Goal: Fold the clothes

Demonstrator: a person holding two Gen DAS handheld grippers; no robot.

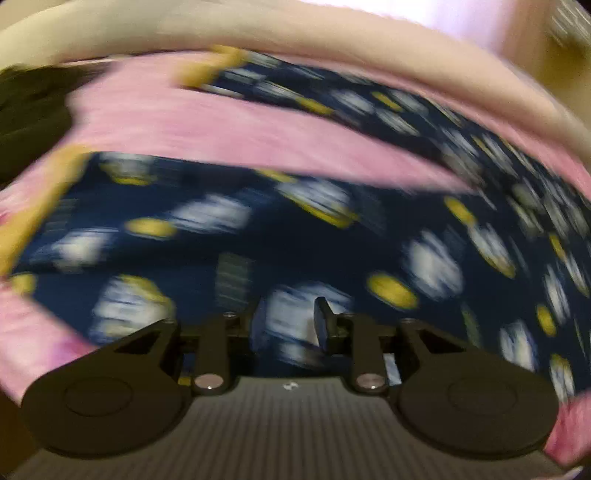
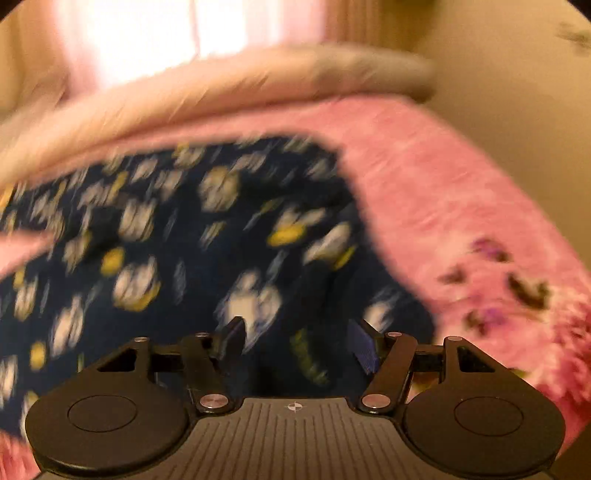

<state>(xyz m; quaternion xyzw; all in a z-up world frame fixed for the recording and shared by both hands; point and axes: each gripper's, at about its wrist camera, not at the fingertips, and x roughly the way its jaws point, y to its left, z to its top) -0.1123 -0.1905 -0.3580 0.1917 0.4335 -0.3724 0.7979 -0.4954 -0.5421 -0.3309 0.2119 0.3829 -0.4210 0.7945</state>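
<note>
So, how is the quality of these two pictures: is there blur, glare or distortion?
Left wrist view: the navy printed garment and pink blanket are smeared by motion, only the left gripper is sharp. Right wrist view: similar smear, a blown-out bright window at top, fisheye bending at the edges.

No readable text or label shows, perhaps owing to blur.

Pink blanket (image 2: pixel 424 177) lies bare beside the navy garment (image 2: pixel 184 240), cream bolster (image 2: pixel 221 96) behind.

Printed cloth garment (image 1: pixel 280 236); fluffy pink blanket (image 2: pixel 443 192)
</note>
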